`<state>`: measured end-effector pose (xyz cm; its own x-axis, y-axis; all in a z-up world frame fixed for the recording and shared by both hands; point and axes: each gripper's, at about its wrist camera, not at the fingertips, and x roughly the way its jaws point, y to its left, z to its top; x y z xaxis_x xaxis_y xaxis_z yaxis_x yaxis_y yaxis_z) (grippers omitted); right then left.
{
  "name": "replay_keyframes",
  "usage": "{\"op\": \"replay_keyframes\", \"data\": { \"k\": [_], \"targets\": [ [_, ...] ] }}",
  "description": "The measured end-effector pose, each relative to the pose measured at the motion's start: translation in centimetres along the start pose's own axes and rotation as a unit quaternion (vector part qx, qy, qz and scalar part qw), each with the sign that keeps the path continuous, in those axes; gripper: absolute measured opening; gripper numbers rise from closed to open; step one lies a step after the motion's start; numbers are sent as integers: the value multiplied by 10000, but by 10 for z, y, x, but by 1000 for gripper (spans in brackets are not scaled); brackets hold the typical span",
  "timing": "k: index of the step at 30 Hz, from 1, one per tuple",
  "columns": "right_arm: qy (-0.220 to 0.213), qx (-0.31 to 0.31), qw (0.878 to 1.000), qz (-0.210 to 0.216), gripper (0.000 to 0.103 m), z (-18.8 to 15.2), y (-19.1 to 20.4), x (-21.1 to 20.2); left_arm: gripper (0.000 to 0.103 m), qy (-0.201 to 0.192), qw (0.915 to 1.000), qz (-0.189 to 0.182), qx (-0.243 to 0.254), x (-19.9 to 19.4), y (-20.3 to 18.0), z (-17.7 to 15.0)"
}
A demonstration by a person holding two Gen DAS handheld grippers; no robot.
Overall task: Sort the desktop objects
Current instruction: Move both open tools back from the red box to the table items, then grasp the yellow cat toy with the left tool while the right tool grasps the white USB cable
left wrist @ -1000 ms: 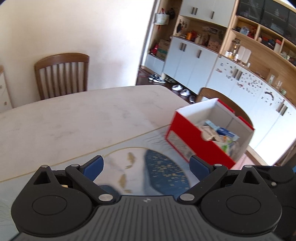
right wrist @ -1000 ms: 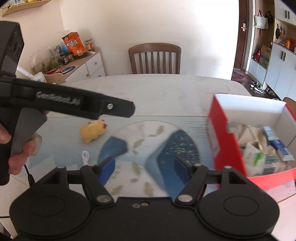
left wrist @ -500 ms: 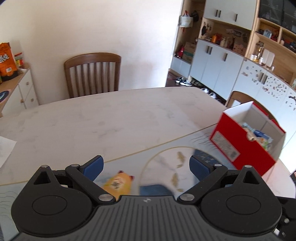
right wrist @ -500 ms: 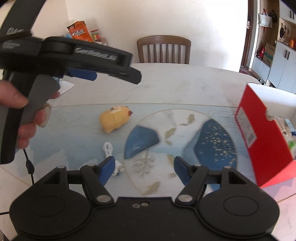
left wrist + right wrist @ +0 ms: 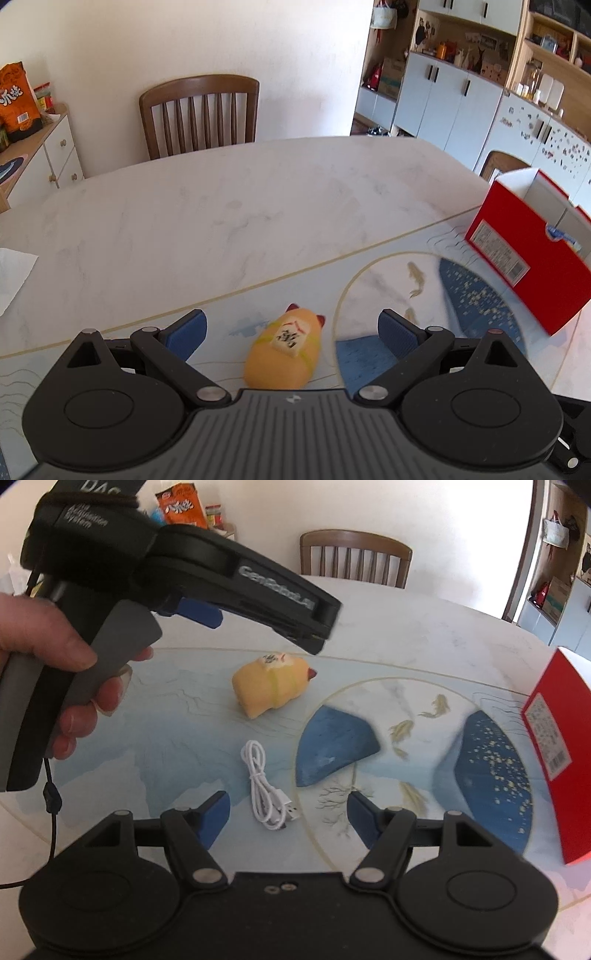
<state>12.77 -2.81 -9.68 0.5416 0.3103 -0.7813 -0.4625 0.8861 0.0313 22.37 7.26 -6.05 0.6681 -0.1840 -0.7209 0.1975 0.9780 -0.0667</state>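
A yellow cat-shaped toy (image 5: pixel 284 350) lies on the printed mat, below and between the fingers of my left gripper (image 5: pixel 291 325), which stands open above it without touching. The same toy (image 5: pixel 273 685) shows farther off in the right wrist view. A coiled white USB cable (image 5: pixel 266 790) lies on the mat just ahead of my right gripper (image 5: pixel 288 812), which is open with nothing between its blue pads. The left gripper's black body, held by a hand (image 5: pixel 55 657), hangs above the toy in that view. A red box (image 5: pixel 528 258) stands at the right.
The marble table (image 5: pixel 221 206) carries a blue-and-white mat (image 5: pixel 369 738) with fish prints. The red box (image 5: pixel 561 753) sits at the mat's right edge. A wooden chair (image 5: pixel 199 110) stands behind the table, a cabinet with snack bags at far left, cupboards at right.
Both grippers swung left and sank toward the mat. The toy came between the left fingers' line of sight, the cable came up before the right gripper, and the red box slid to the right edge.
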Motion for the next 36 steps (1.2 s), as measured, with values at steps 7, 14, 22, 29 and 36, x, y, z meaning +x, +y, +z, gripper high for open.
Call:
{"op": "replay_keyframes", "data": {
  "k": [7, 14, 22, 29, 36],
  "targets": [
    [93, -308, 9995, -37, 68, 5, 16, 26, 100, 42, 9994, 105, 337, 19, 2, -7],
    [160, -383, 9991, -62, 62, 9, 20, 38, 100, 49, 9991, -100, 417, 31, 4, -8],
    [130, -268, 9995, 123, 52, 12, 16, 42, 99, 9, 9989, -198, 433, 38, 5, -10],
    [63, -333, 9993, 179, 46, 9, 12, 40, 90, 128, 9978, -313, 568, 42, 5, -16],
    [73, -275, 9995, 156, 26, 9, 4, 38, 64, 281, 9974, -379, 544, 45, 5, -25]
  ]
}}
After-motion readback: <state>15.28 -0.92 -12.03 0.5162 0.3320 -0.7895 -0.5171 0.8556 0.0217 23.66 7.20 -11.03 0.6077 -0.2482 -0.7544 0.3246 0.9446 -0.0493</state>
